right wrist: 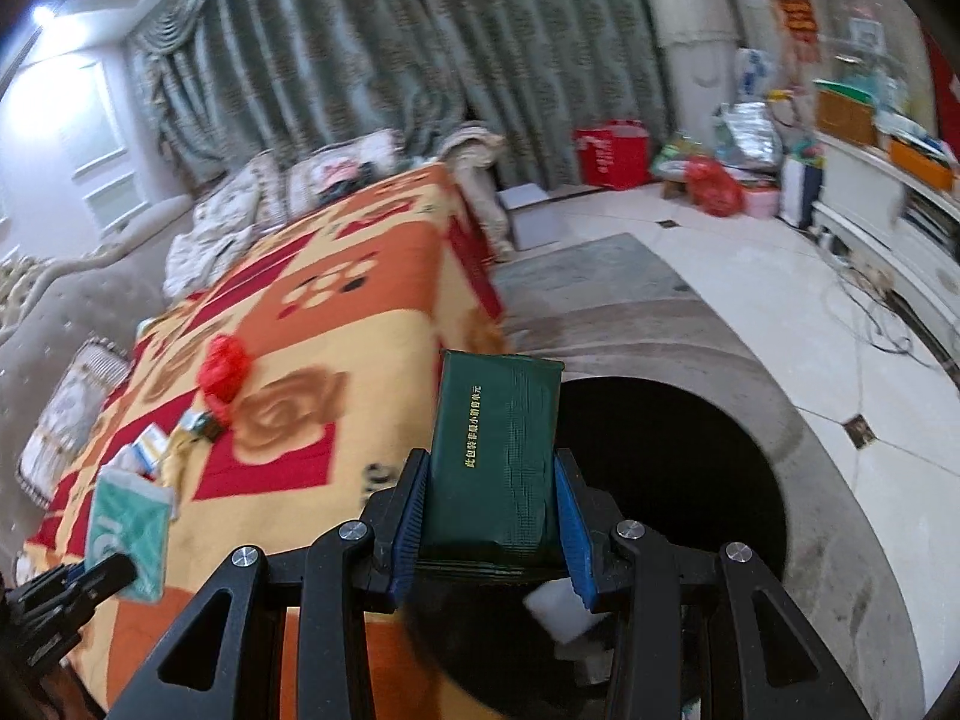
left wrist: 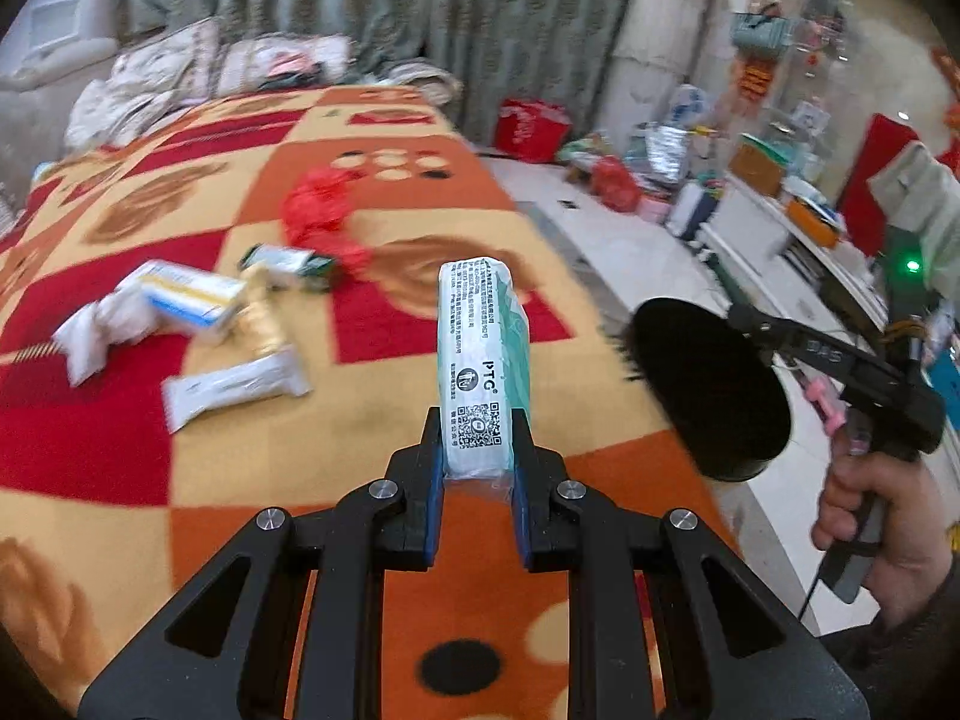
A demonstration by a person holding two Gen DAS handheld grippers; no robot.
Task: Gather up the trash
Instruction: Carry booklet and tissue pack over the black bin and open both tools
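Observation:
My left gripper [left wrist: 478, 450] is shut on a white and green tissue pack [left wrist: 480, 354] and holds it above the patterned bed cover [left wrist: 240, 468]. My right gripper [right wrist: 491, 516] is shut on a dark green packet [right wrist: 495, 456] and holds it over a black bin [right wrist: 678, 480] beside the bed. White trash [right wrist: 561, 609] lies inside the bin. In the left wrist view the bin [left wrist: 708, 390] appears as a black disc beside the right gripper's body. On the bed lie a red plastic bag [left wrist: 321, 213], a blue and white box [left wrist: 186, 294], crumpled white tissue [left wrist: 96, 330], a white wrapper [left wrist: 237, 387] and a green wrapper [left wrist: 288, 261].
Bedding and pillows [left wrist: 198, 72] are piled at the bed's far end before green curtains [right wrist: 420, 48]. A red box [right wrist: 612, 153], bags [right wrist: 714, 186] and a cluttered white cabinet [right wrist: 888, 204] stand across the pale tiled floor [right wrist: 750, 300].

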